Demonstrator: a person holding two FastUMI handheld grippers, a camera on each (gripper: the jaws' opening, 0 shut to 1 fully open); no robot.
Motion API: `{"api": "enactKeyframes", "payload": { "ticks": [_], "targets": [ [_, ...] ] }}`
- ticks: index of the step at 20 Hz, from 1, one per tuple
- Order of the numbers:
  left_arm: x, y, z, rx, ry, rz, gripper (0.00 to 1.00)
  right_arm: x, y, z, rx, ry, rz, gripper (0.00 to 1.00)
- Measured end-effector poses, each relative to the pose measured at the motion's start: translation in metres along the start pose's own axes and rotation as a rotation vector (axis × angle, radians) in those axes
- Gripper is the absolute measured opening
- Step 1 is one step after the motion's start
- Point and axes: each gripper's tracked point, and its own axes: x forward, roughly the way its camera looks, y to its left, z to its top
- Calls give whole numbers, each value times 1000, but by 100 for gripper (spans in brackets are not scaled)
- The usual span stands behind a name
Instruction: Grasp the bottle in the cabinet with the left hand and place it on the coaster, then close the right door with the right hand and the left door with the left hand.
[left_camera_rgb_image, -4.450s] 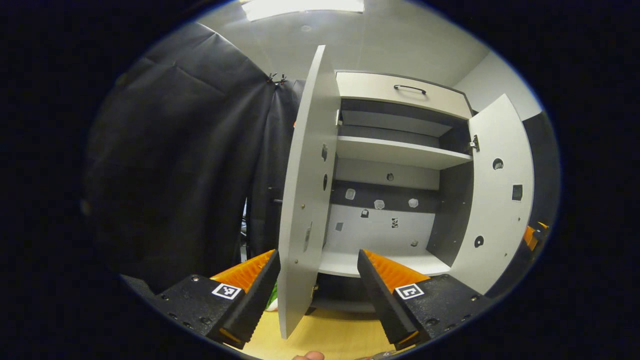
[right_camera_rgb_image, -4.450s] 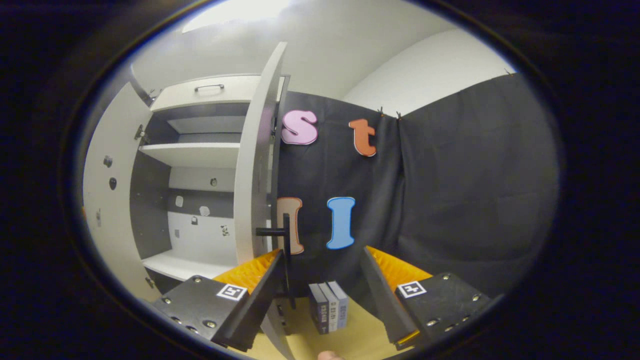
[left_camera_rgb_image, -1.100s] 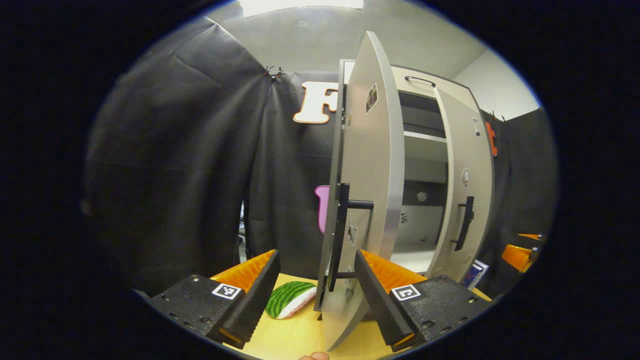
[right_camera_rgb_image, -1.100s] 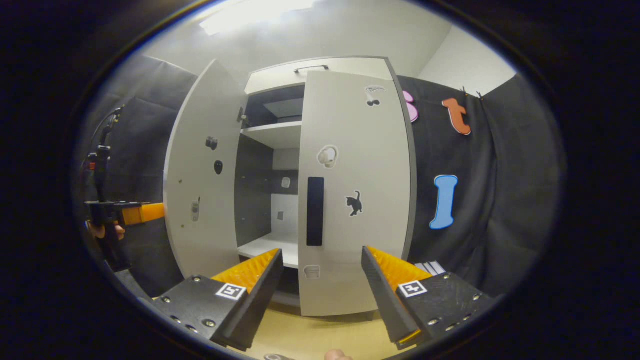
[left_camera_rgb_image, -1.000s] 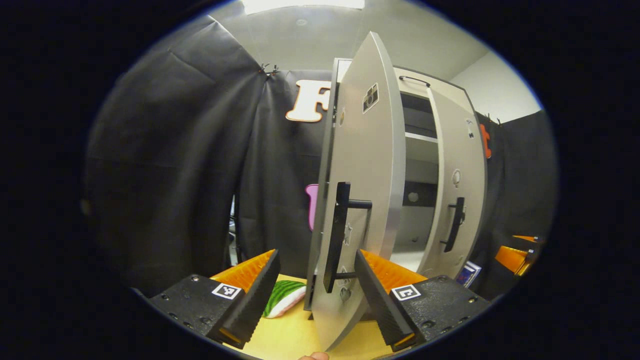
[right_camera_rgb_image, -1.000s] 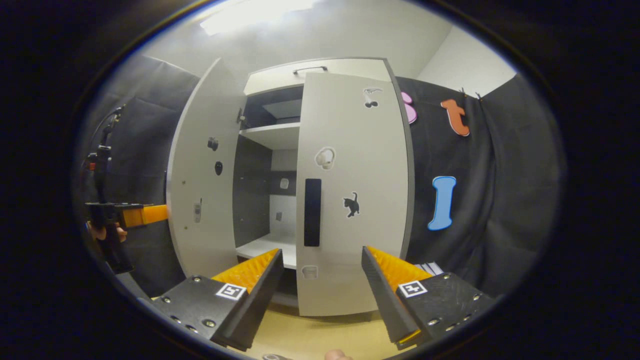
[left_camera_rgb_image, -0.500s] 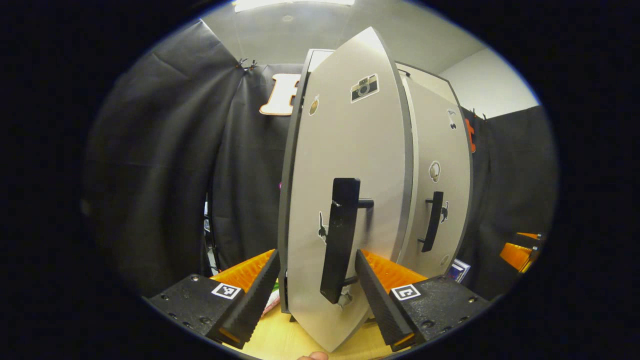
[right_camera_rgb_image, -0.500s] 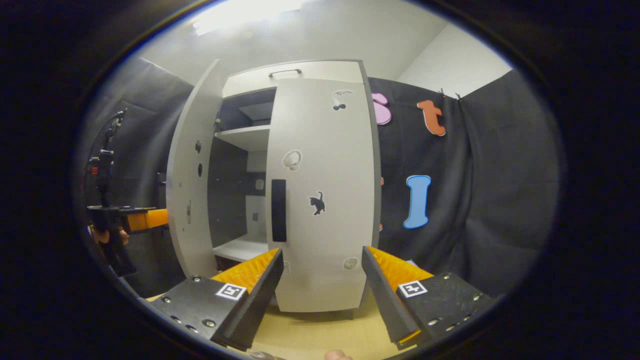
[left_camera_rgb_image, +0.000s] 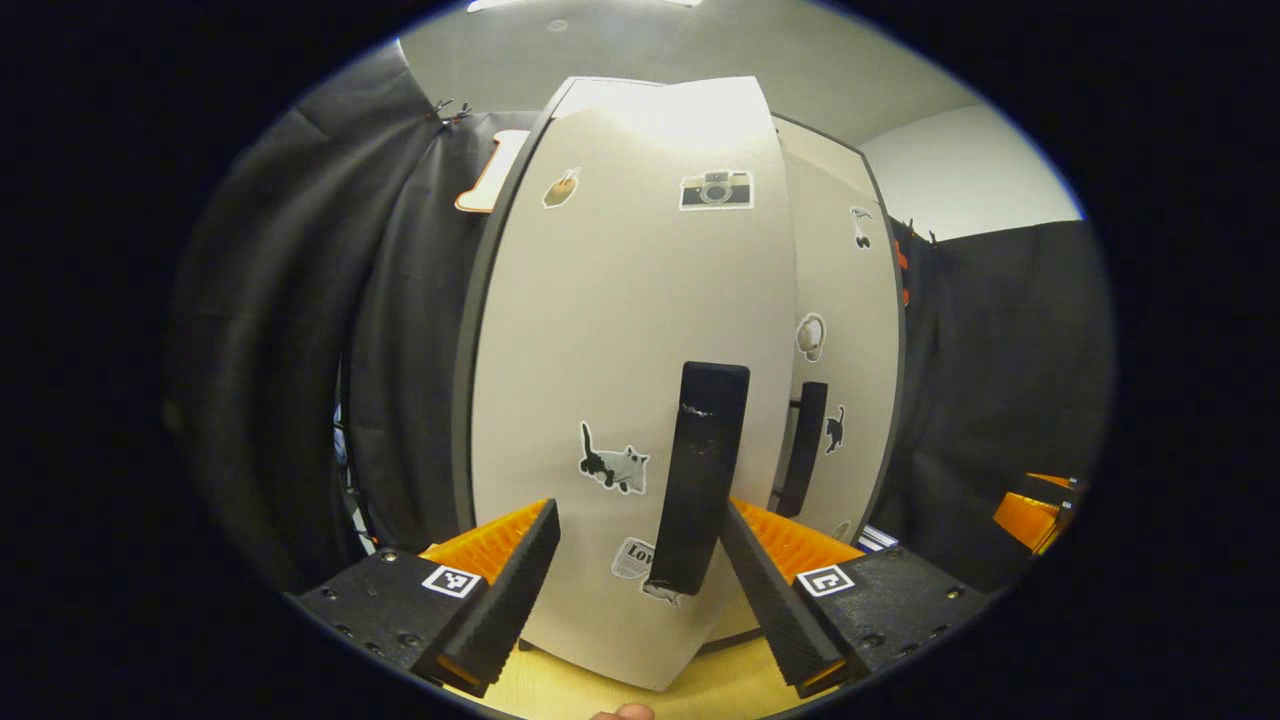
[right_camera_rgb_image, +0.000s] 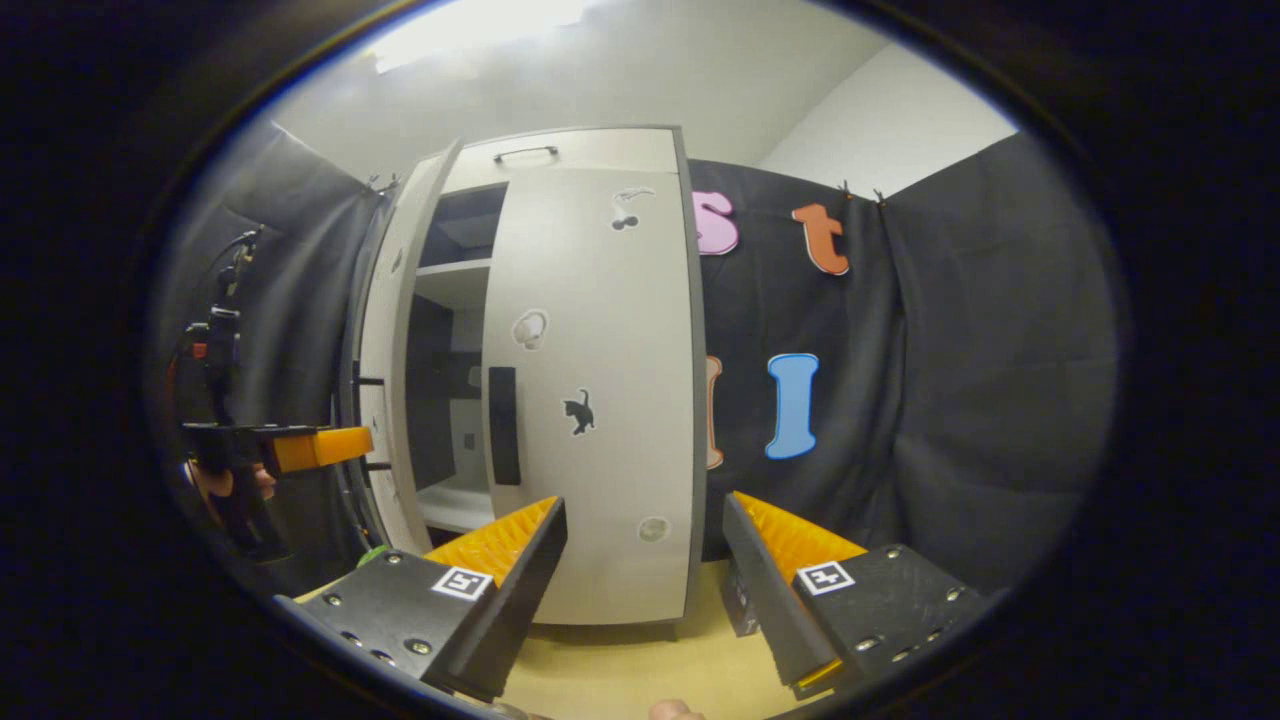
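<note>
The pale left door of the cabinet stands close in front of my left gripper, almost shut. My left gripper is open, and the door's black handle hangs between its fingers, close to the right one; whether it touches I cannot tell. The right door lies flush on the cabinet, ahead of my open right gripper, which holds nothing. In the right gripper view the left door stands slightly ajar, with a dark gap showing a shelf. There my left gripper sits at that door, held by a hand.
A drawer with a handle tops the cabinet. The cabinet stands on a yellow wooden table. A green thing lies at the left door's foot. Books stand right of the cabinet. Black cloth hangs on both sides.
The left door has swung from half open to nearly shut, with my left gripper following it. My right gripper has turned rightward in front of the shut right door.
</note>
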Motion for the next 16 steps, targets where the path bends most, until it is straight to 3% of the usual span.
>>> {"api": "enactKeyframes", "payload": {
  "ticks": [7, 14, 15, 16],
  "targets": [
    [40, -9, 6, 14, 11, -5, 96, -5, -28, -4, 30, 5, -63, 95],
    [40, -39, 9, 8, 15, -57, 95, -9, -40, -5, 39, 7, -82, 95],
    [39, -41, 8, 12, 21, -49, 90, -9, -41, -5, 39, 9, -83, 95],
    [35, -44, 7, 13, 24, -45, 95, -9, -41, -5, 39, 9, -82, 95]
  ]
}}
